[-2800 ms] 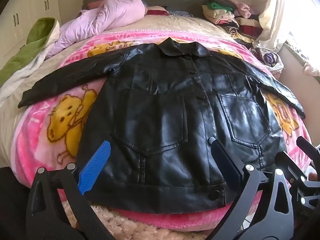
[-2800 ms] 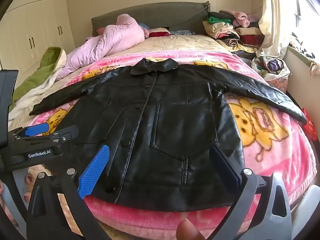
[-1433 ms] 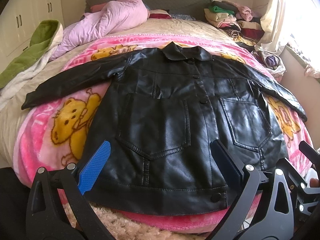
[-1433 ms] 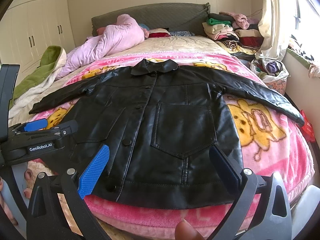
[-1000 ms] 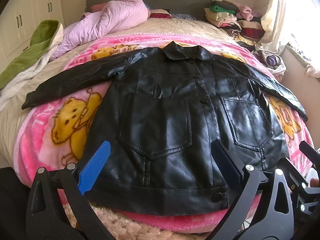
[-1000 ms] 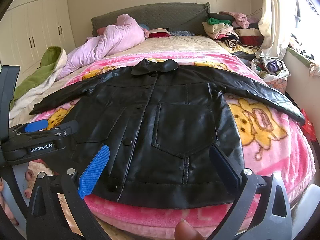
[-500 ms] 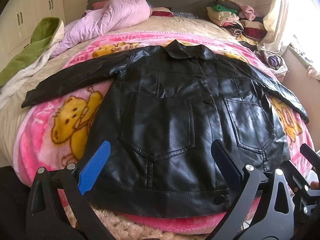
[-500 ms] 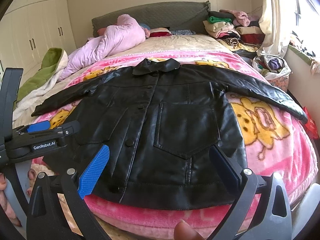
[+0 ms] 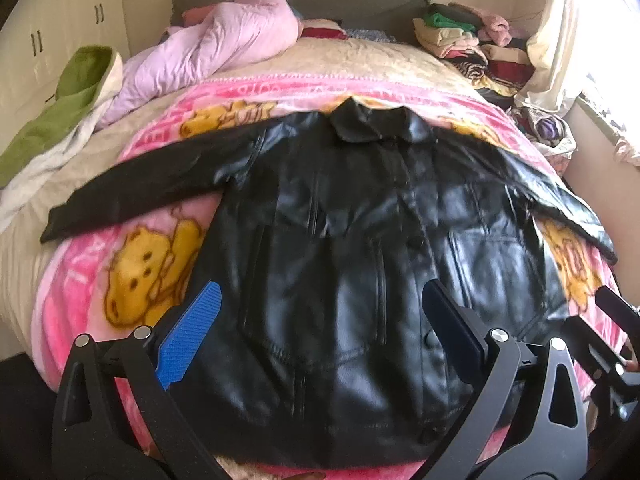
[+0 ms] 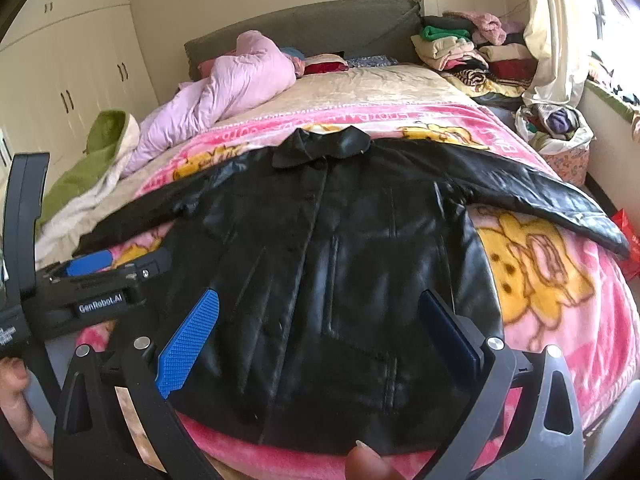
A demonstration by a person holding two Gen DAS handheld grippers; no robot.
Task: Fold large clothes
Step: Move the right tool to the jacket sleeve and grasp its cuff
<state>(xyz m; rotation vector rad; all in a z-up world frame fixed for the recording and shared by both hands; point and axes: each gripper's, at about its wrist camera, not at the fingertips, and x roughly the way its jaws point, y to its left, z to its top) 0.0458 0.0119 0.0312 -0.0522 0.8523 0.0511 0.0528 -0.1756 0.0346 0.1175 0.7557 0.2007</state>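
A black leather jacket (image 9: 352,248) lies flat and front up on a pink cartoon blanket (image 9: 132,264), collar far, sleeves spread to both sides. It also shows in the right wrist view (image 10: 352,264). My left gripper (image 9: 320,320) is open and empty, hovering above the jacket's lower left half near the hem. My right gripper (image 10: 320,320) is open and empty above the lower right half. The left gripper's body (image 10: 88,292) shows at the left of the right wrist view.
The bed holds a lilac duvet (image 10: 224,88), a green and white blanket (image 10: 92,160) at the left, and stacked folded clothes (image 10: 472,52) at the far right. A bag of clothes (image 10: 560,140) stands by the window wall. White wardrobes (image 10: 72,76) line the left.
Both grippers have moved forward and slightly up over the jacket; the view is blurred by motion. The jacket has not moved. Both stay open.
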